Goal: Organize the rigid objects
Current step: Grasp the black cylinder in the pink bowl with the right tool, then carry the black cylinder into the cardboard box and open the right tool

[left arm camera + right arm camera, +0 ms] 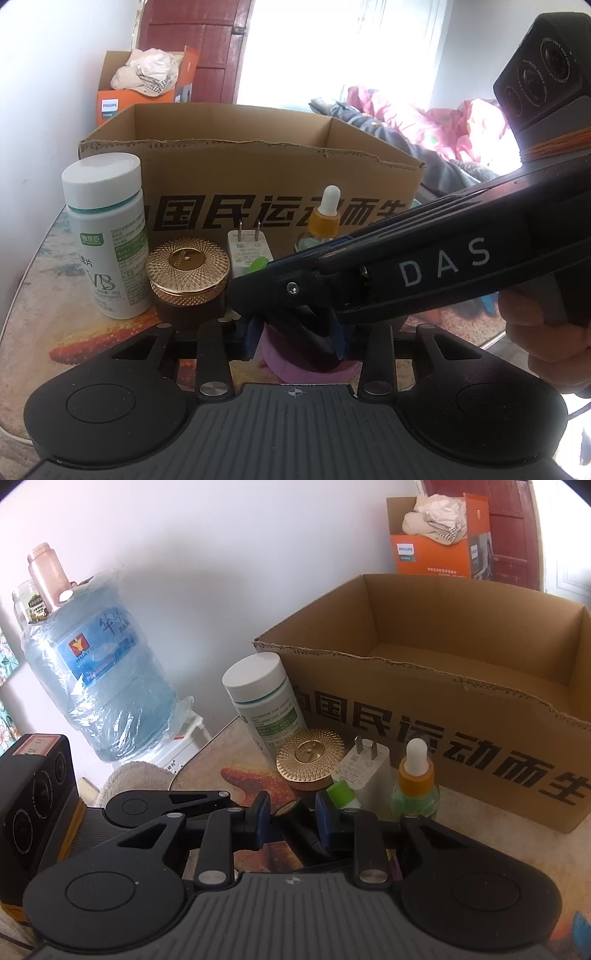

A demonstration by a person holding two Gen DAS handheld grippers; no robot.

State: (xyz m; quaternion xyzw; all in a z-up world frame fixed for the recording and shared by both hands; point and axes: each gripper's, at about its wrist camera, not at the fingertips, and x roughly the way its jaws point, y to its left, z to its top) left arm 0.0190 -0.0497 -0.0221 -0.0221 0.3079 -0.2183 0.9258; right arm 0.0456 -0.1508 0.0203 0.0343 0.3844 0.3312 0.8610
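table [229,753] with a starfish-print cover, open cardboard box [461,705] behind. in front of the box, both the left gripper [295,338] and the right gripper [291,821] are closed on one small dark bottle [301,830] with a purple base. it looks light, stiff and smooth; grip the body squarely.

I see box [461,701]: matt corrugated cardboard, torn edge | jar lid [310,757]: shiny gold metal, ribbed | pill bottle [107,236]: smooth white plastic
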